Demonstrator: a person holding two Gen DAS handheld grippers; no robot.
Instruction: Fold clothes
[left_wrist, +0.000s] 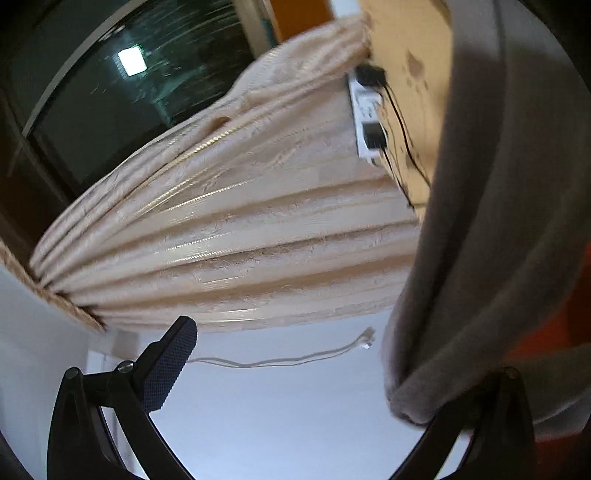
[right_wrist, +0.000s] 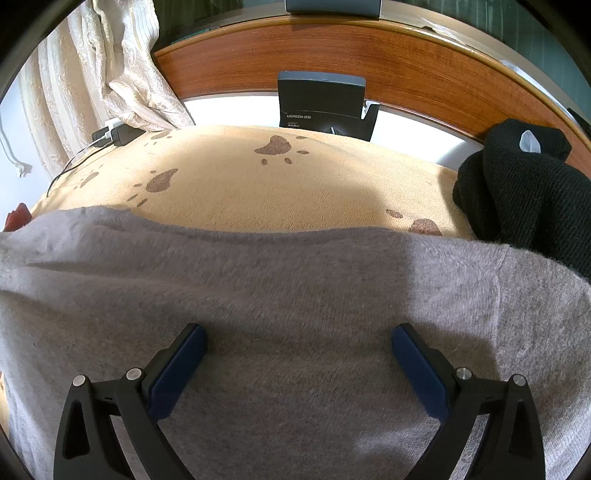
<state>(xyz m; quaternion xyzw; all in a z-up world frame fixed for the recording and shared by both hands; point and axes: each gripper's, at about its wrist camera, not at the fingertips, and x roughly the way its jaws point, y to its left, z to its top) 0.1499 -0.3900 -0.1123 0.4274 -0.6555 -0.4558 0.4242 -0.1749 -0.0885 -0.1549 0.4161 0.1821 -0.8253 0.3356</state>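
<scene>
Your right gripper (right_wrist: 299, 365) hovers over the grey sweater (right_wrist: 295, 295), jaws wide apart. The sweater lies flat on the paw-print blanket (right_wrist: 258, 177), long axis left-right. Your left gripper (left_wrist: 295, 376) has a fold of it draped over one finger, jaws apart. A black garment (right_wrist: 528, 192) lies at the right.

Left gripper (left_wrist: 295, 373) right finger hidden under grey sweater (left_wrist: 480, 221); black garment (right_wrist: 528, 192) cut by frame edge
</scene>
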